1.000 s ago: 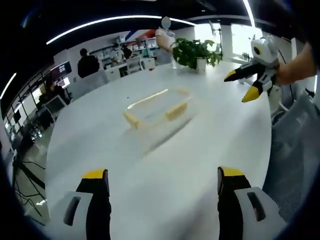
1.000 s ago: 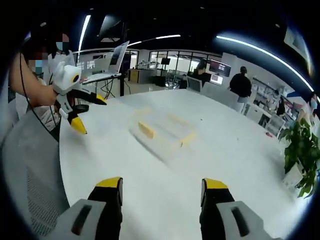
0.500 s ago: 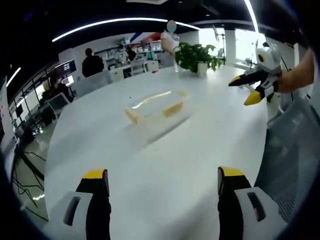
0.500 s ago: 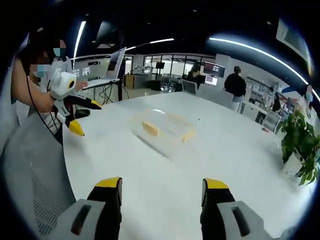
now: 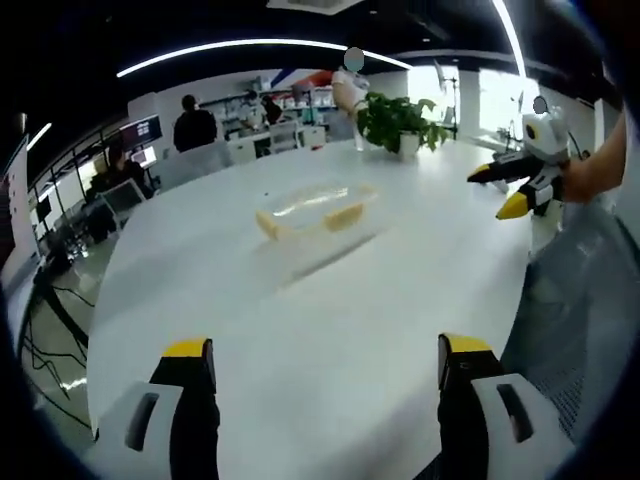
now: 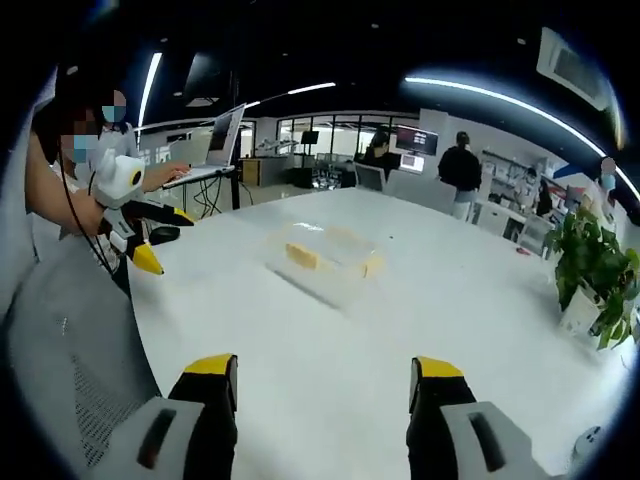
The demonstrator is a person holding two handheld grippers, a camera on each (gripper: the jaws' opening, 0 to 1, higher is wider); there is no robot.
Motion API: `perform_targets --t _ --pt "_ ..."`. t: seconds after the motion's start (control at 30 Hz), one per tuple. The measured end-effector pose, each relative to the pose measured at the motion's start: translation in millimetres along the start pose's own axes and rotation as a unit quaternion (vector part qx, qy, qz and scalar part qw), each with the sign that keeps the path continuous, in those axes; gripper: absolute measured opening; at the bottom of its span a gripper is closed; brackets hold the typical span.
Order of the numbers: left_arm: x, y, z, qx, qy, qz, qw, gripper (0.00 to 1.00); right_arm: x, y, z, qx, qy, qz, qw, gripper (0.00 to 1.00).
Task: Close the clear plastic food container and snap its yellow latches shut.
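Two grippers, left gripper [image 5: 315,365] and right gripper [image 6: 325,380], fingers wide and holding nothing, well apart from the clear container [image 5: 312,212] at upper middle of the white worktop [image 5: 330,320]. Could slide off on the smooth top if pushed from one side. Looks see-through, flat, with yellow latches [image 6: 303,257].

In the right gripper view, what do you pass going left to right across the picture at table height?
Left tongs → laptop → container → potted plant.
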State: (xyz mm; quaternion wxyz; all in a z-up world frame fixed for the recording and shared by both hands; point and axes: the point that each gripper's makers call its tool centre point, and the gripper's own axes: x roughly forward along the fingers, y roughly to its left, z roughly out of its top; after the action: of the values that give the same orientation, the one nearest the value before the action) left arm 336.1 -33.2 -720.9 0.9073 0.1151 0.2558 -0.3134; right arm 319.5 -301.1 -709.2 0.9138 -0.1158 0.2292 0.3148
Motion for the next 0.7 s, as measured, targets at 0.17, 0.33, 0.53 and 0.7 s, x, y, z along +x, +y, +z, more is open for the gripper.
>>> perform_targets --t 0.17,0.33,0.53,0.7 --pt "-5 1.8 3.2 -0.003 -0.011 0.004 0.9999 0.90 -1 2 0.0 0.006 -0.002 0.000 1.0000 0.68" --pt "-9 -1.9 0.8 -0.003 -0.010 0.004 0.9999 0.92 -3 0 -1.8 0.009 -0.001 -0.004 0.9999 0.68" --pt "-15 -6.4 -5.9 -0.006 -0.008 0.004 0.9999 0.92 -8 2 -4.7 0.009 -0.001 -0.008 0.9999 0.68" --pt "-19 -1.8 -8.5 -0.026 -0.012 0.015 0.9995 0.92 -9 -1 -6.5 0.013 -0.001 -0.015 0.9998 0.68"
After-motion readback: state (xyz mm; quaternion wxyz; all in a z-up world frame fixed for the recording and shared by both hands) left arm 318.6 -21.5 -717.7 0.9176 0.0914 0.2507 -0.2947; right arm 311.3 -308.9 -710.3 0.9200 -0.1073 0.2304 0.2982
